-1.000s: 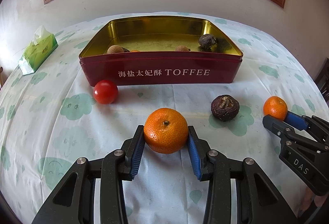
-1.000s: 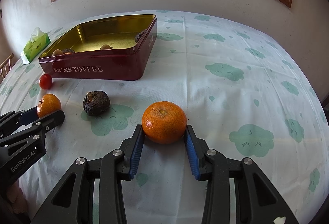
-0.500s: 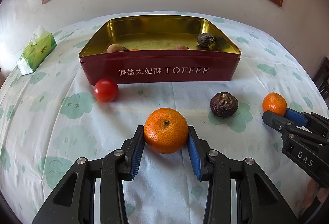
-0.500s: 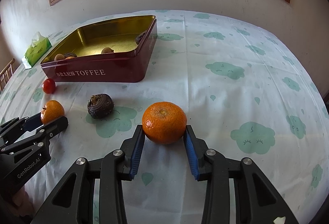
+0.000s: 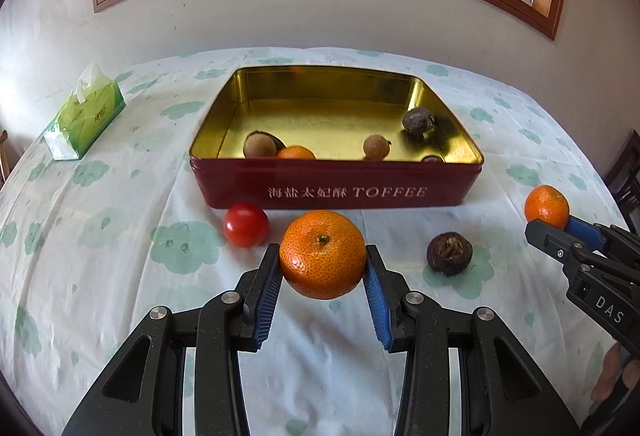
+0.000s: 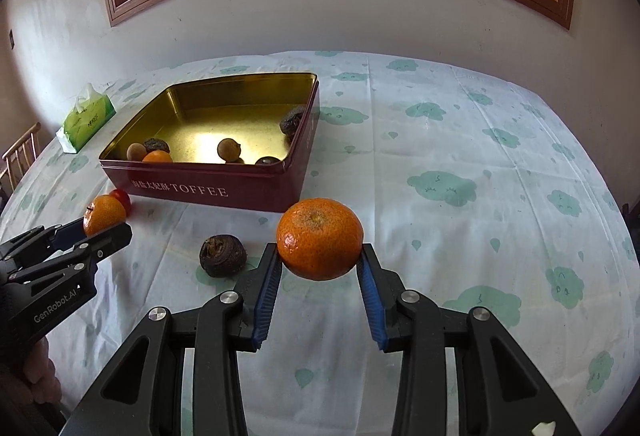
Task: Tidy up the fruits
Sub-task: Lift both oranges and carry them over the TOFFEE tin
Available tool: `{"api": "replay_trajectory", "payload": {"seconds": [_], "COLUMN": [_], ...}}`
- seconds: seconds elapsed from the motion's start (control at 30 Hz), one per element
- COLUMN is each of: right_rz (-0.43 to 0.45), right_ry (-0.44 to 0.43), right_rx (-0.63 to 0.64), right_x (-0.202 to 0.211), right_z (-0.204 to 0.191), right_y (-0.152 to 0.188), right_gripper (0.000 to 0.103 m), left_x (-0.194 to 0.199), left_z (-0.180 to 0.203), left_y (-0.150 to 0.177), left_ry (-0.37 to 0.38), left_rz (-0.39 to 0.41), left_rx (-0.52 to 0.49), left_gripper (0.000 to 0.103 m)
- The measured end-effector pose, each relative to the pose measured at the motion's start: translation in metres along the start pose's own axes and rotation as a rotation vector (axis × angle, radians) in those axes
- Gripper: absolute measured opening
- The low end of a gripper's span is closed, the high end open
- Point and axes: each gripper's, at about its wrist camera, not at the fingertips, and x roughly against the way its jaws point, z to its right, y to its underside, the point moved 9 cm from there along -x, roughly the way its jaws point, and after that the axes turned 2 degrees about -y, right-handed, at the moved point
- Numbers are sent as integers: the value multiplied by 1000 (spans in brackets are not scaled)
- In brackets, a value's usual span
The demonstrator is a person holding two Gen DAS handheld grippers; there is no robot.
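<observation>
— Where do you stand, left to right?

— Your left gripper (image 5: pixel 323 290) has its jaws clamped on a mandarin (image 5: pixel 322 254), held off the desk (image 5: pixel 120 276) near the toffee tin (image 5: pixel 336 187). Your right gripper (image 6: pixel 318 286) grips a second mandarin (image 6: pixel 320 244) the same way.

— Which step?

— Carrying, I judge. Next, bring each over the tin's rim and release clear of the fruit inside; the tomato (image 5: pixel 245 224) and dark fruit (image 5: pixel 449 253) wait.

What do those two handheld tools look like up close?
Both are matte black plastic with two long fingers, silver pivot bolts and ribbed blue pads. The left tool has "GenRobot.AI" in white on its side; the right tool has "DAS". No cables show. Bare fingers of the person's hand peek out behind.
</observation>
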Motion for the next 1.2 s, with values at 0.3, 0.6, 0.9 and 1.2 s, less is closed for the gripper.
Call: {"api": "replay_trajectory", "payload": {"seconds": [0.3, 0.6, 0.9, 1.2], "right_rz": [31, 19, -22, -47], "right_ry": [-37, -64, -66, -67], "right_rx": [42, 94, 110, 104], "right_x": [-3, -27, -58, -79], "right_z": [-20, -42, -50, -54], "right_y": [-36, -61, -69, -72], "right_gripper": [36, 36, 36, 36], "left_x": [6, -20, -49, -65], "left_z": [-29, -45, -43, -43], "left_y": [-49, -68, -69, -77], "left_ry": [-23, -35, -47, -62], "left_rz": [69, 48, 11, 16], "left_rx": [29, 38, 4, -22], "left_gripper": [41, 41, 41, 41]}}
